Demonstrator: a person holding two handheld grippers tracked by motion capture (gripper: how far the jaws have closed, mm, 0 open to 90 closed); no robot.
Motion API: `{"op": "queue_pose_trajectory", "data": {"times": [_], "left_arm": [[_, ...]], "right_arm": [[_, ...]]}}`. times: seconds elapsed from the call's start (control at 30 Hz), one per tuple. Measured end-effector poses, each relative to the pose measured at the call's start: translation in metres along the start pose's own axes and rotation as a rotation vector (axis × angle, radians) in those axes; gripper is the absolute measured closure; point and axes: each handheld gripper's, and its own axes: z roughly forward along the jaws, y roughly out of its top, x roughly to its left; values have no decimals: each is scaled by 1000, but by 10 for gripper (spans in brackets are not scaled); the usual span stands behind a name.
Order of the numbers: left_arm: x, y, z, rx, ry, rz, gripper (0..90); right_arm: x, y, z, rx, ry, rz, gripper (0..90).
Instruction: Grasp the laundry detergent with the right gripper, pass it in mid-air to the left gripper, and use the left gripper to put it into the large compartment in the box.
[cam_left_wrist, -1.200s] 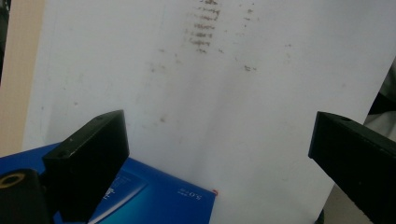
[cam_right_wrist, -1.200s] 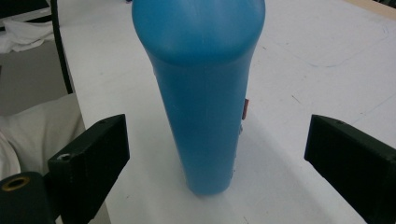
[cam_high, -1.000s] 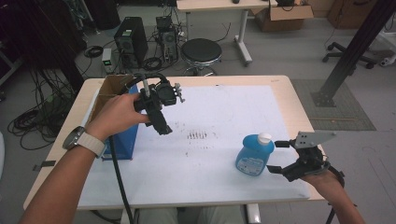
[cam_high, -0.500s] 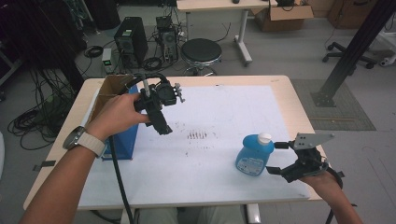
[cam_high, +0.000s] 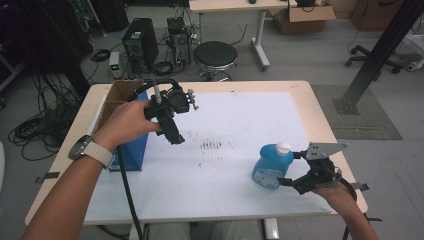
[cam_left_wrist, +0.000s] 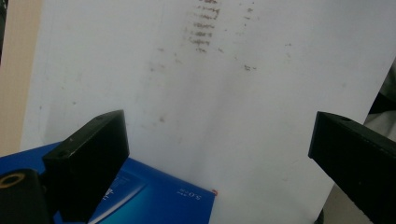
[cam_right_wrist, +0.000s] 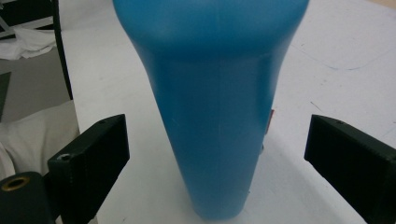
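the right gripper (cam_high: 295, 170) has its jaws spread wide, the blue bottle (cam_right_wrist: 210, 107) upright between them, untouched. the left gripper (cam_left_wrist: 219, 154) also gapes, a blue box (cam_left_wrist: 154, 198) just under its near jaw, smudged white sheet (cam_left_wrist: 224, 84) ahead.

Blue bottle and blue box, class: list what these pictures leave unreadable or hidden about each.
- Blue bottle: in the right gripper view, the top edge cuts off its cap.
- Blue bottle's label: too small in the high view.
- Blue box: print blurred in the left gripper view; partly behind the left hand in the high view.
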Motion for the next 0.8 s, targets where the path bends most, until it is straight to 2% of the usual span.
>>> {"op": "queue_pose_trajectory", "data": {"times": [0.8], "left_arm": [[0,0,0,1,2,-1,55]], "right_arm": [[0,1,19,-34,9,-9,109]]}}
